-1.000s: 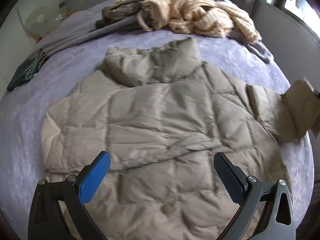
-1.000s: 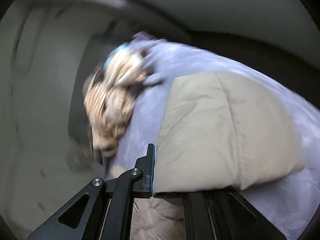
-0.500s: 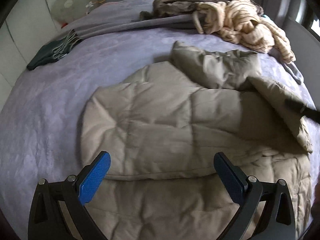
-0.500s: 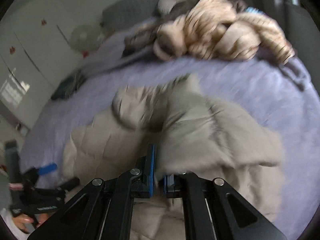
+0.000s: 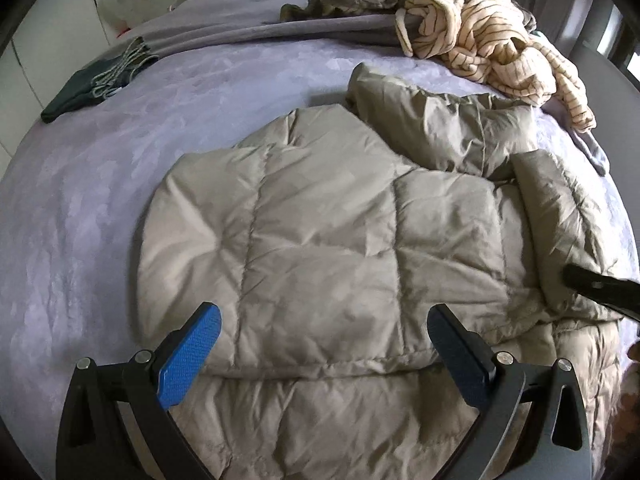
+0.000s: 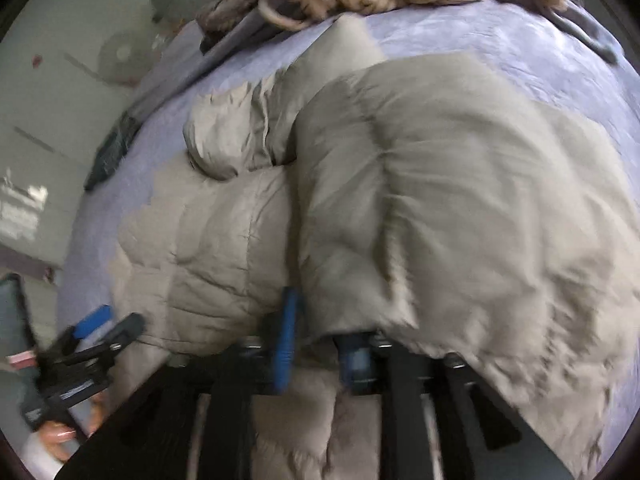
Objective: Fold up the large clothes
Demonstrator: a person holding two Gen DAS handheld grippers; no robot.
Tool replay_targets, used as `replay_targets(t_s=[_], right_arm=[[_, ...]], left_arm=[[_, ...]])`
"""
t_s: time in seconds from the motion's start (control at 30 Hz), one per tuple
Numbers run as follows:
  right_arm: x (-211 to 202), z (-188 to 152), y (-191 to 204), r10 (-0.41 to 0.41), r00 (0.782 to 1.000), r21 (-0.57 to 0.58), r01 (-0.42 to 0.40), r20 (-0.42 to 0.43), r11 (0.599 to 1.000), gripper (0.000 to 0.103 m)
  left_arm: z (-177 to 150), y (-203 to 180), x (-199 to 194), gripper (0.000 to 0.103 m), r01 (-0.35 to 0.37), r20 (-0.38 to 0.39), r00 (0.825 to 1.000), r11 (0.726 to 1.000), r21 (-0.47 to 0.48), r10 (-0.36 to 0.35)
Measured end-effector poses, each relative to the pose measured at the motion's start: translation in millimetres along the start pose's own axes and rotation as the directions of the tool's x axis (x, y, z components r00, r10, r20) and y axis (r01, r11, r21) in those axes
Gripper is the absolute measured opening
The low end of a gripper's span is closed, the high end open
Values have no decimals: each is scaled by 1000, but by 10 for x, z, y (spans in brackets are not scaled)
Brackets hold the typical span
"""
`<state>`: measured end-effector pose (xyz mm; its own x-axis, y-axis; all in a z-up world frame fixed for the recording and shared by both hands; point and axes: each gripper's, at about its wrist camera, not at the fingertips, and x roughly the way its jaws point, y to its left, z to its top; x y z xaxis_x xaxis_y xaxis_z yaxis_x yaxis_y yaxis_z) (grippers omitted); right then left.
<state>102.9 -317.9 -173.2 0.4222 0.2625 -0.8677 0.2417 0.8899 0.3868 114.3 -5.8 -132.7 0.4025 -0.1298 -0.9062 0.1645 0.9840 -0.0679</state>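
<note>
Lying puffy and half-folded, beige jacket [image 5: 320, 240] fills right gripper [image 6: 320, 344]; left gripper [image 5: 324, 344] gapes.

The left gripper [image 5: 323, 354] hovers with fingers wide apart over the beige puffer jacket [image 5: 340, 248], which lies partly folded on the purple bedspread [image 5: 120, 152]

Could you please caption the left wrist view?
Open left gripper hovers over a beige puffer jacket on a lavender bed.
</note>
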Motion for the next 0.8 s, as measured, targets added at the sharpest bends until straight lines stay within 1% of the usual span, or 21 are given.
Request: replay_targets(t_s=[0.03,0.07,0.13,0.2,0.27,0.33,0.37,0.4,0.43,0.47,0.5,0.53,0.6,0.67,0.7,0.73,0.77,0.8], right_arm=[[-105,-18,-84,14,1000,43,-15,24,999,65],[-208,-35,-187,28,998,91,-34,60,995,75],[-360,-40,-408,56,991,197,-79,121,977,75],[-420,-12,-662,88,983,313,-136,162,940,75],[-437,51,-874,111,971,420,-193,212,887,74],[-443,138,-967,130,959,473,-240,253,848,46],[-444,201,-943,134,956,471,-248,263,846,17],[-430,252,-884,143,953,454,-255,267,854,13],[-432,307,-789,160,949,415,-265,270,870,13],[-433,374,-632,179,948,350,-267,264,898,13],[-440,437,-447,183,951,271,-250,249,930,13],[-395,505,-271,185,954,198,-233,235,952,13],[-294,551,133,187,963,53,-201,195,978,13],[-120,512,579,167,977,-102,-154,134,983,13],[-40,464,727,152,983,-153,-136,104,979,17],[72,409,880,137,989,-206,-121,62,971,17],[198,336,1013,110,994,-251,-102,16,962,18],[273,297,1075,94,995,-273,-94,-15,957,23]], left_arm=[[16,5,2,103,6,2,1000,1000,-1,-6],[38,12,8,103,10,5,1000,1000,-1,-10],[87,36,25,103,19,9,1000,1000,-1,-19],[137,79,39,103,25,11,1000,1000,-9,-25],[168,128,40,103,44,10,999,999,-22,-43],[195,208,21,103,69,14,998,997,-46,-69],[207,264,2,103,84,17,996,995,-57,-83],[211,301,-9,103,91,20,996,994,-64,-90],[217,361,-31,103,100,25,995,992,-74,-98],[216,402,-47,103,106,28,994,991,-79,-104],[218,465,-64,103,118,30,993,989,-87,-116],[219,502,-75,103,129,32,991,987,-93,-126],[225,586,-104,103,164,38,986,980,-112,-161],[230,643,-123,103,200,44,980,970,-135,-196],[235,669,-132,103,235,48,972,960,-154,-230],[237,679,-132,103,258,50,966,952,-166,-254],[246,685,-125,103,293,51,956,939,-181,-289],[255,675,-113,103,311,49,950,931,-189,-307]])
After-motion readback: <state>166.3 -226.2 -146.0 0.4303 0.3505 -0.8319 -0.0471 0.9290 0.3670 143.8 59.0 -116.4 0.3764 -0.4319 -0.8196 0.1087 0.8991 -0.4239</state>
